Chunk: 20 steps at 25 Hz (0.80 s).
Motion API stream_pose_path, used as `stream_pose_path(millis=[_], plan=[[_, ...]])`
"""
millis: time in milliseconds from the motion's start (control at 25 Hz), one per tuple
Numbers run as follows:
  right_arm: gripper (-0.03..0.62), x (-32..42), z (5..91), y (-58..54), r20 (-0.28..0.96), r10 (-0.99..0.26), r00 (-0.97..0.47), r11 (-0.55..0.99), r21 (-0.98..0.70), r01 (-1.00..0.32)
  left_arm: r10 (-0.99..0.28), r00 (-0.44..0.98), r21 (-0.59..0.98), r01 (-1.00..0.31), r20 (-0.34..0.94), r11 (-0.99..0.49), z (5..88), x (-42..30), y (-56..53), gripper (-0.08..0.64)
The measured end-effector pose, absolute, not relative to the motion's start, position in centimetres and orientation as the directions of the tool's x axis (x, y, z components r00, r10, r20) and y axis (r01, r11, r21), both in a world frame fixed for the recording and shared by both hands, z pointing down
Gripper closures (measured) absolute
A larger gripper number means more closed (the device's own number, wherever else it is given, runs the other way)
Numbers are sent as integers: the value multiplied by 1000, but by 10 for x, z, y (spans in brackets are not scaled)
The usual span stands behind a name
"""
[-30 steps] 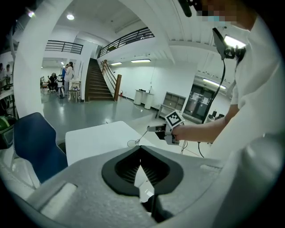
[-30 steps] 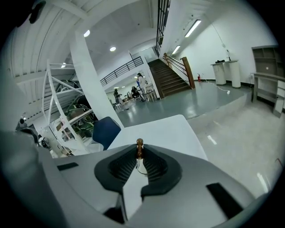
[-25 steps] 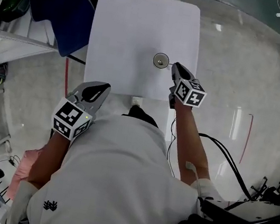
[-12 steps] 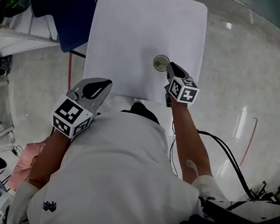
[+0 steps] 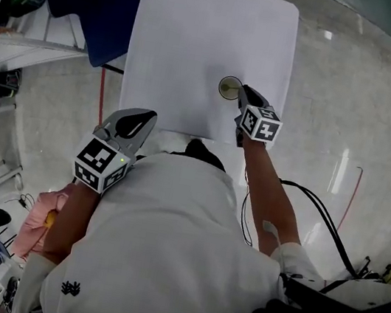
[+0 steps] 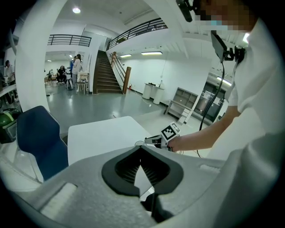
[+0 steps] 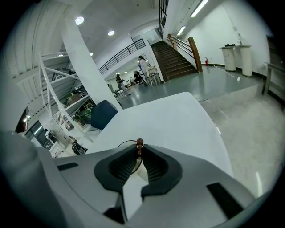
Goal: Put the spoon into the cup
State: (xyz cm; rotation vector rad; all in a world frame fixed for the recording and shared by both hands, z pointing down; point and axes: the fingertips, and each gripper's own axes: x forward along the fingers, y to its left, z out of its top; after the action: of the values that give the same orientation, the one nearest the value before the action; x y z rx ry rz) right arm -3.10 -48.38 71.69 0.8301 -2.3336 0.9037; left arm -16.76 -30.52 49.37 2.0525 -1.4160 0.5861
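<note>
Bright, even ceiling lights; glare on floor; strong fisheye edges; sharp focus.

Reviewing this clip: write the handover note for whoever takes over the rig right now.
Left gripper: fingers shut, empty, held back by the near edge of the table.
Right gripper: shut on the spoon, tip at the rim of the cup.
Done: spoon is gripped and at the cup.
Left: confirm the spoon's bowl is inside (not visible), release, withdraw.
</note>
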Motion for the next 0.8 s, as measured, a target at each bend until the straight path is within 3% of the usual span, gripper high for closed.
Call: stream_pose_path(millis=[280, 560, 800], plan=[[532, -29, 723, -486, 636, -349, -689, 599, -414, -686, -690, 342, 209, -939, 638, -272, 493, -168, -305, 551], [412, -25, 723, -481, 638, -339, -691, 616, -405, -676, -702, 336, 206, -942, 628, -267, 492, -166, -288, 551], [380, -15, 712, -469, 641, -347, -685, 624, -388, -678, -720, 328, 205, -945, 611, -256, 485, -173, -254, 551]])
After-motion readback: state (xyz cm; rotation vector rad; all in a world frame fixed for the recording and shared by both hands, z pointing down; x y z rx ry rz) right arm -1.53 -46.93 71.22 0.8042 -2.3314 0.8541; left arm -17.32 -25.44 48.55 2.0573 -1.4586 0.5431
